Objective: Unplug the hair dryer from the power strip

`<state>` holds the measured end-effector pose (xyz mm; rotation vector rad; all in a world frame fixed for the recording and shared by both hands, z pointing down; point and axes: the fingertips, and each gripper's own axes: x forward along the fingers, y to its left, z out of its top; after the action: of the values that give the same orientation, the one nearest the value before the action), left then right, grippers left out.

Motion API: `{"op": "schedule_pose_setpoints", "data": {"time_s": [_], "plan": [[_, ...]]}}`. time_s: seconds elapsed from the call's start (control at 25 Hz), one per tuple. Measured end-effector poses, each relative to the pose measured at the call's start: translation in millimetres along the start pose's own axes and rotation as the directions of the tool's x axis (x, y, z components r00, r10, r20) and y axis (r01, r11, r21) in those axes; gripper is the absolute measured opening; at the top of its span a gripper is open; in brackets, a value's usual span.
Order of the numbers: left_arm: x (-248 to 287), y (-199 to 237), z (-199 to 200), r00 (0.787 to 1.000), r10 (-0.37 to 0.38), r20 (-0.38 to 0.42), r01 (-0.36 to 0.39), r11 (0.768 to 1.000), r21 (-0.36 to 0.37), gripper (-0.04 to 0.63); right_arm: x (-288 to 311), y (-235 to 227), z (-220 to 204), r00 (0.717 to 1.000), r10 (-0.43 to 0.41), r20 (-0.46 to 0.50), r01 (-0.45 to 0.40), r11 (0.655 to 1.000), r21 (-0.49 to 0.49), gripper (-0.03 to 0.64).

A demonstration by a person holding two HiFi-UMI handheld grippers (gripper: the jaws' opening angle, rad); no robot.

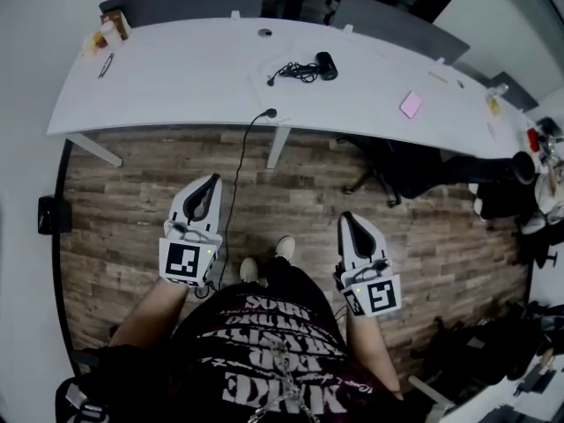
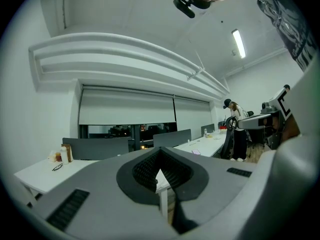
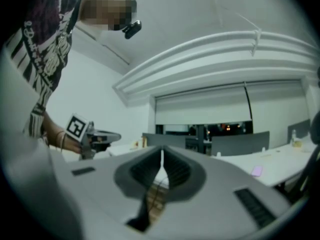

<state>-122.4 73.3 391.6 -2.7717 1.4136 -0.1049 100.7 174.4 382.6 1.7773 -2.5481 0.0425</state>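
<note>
The black hair dryer (image 1: 327,65) lies on the long white table (image 1: 176,86), far ahead of me, with its coiled black cord (image 1: 298,72) beside it. A black cable (image 1: 240,170) drops from the table's front edge to the wooden floor near my feet. I cannot make out a power strip. My left gripper (image 1: 211,181) and right gripper (image 1: 345,218) are held level over the floor, well short of the table. Both are shut with nothing between the jaws, as the left gripper view (image 2: 160,154) and the right gripper view (image 3: 161,154) show.
A pink flat item (image 1: 411,104) lies on the table's right part; a bottle and packets (image 1: 107,33) sit at its left end. A black office chair (image 1: 397,164) stands under the table on the right. Grey partitions (image 1: 189,3) run behind it. A person (image 2: 236,130) stands far off.
</note>
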Motion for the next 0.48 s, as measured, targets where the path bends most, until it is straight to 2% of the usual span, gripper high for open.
{"op": "schedule_pose_setpoints", "data": {"time_s": [0.24, 0.36, 0.48], "plan": [[18, -10, 5, 1.0, -0.011, 0.019, 0.011, 1.0, 0.002, 0.023, 1, -18, 2, 1.0, -0.012, 0.005, 0.012, 1.0, -0.002, 0.037], [25, -10, 7, 0.999, -0.011, 0.033, 0.011, 1.0, 0.02, 0.023, 4, -21, 3, 1.0, 0.002, 0.008, -0.002, 1.0, -0.013, 0.037], [35, -11, 9, 1.0, 0.0, 0.027, 0.0, 1.0, 0.007, 0.023, 9, -28, 3, 1.0, 0.015, 0.003, -0.015, 1.0, -0.018, 0.037]]}}
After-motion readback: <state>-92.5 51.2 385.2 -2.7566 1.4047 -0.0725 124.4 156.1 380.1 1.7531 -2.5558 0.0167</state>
